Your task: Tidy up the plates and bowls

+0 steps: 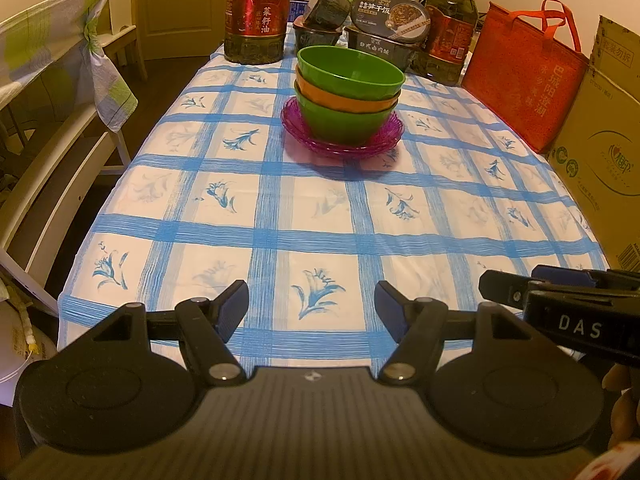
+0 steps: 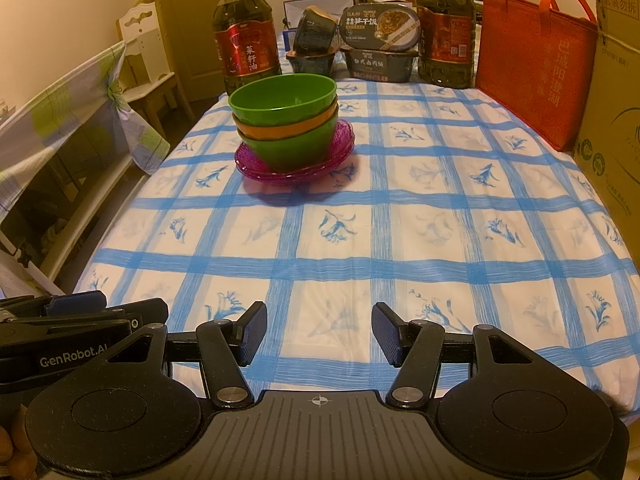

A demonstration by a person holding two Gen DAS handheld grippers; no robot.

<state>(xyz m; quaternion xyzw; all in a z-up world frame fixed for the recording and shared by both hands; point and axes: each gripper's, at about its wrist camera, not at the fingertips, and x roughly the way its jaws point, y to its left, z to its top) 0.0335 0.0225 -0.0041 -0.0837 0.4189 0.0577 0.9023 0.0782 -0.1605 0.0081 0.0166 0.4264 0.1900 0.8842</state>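
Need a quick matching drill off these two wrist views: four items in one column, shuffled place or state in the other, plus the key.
Items
1. top green bowl
2. orange bowl
3. purple plates
4. red tote bag

Place or state
A. stacked at the bottom, on the tablecloth
B. sandwiched between two green bowls
C. empty, uppermost in the stack
D. upright at the table's right edge, beside a cardboard box

Pairs: 1-C, 2-B, 3-A, 4-D
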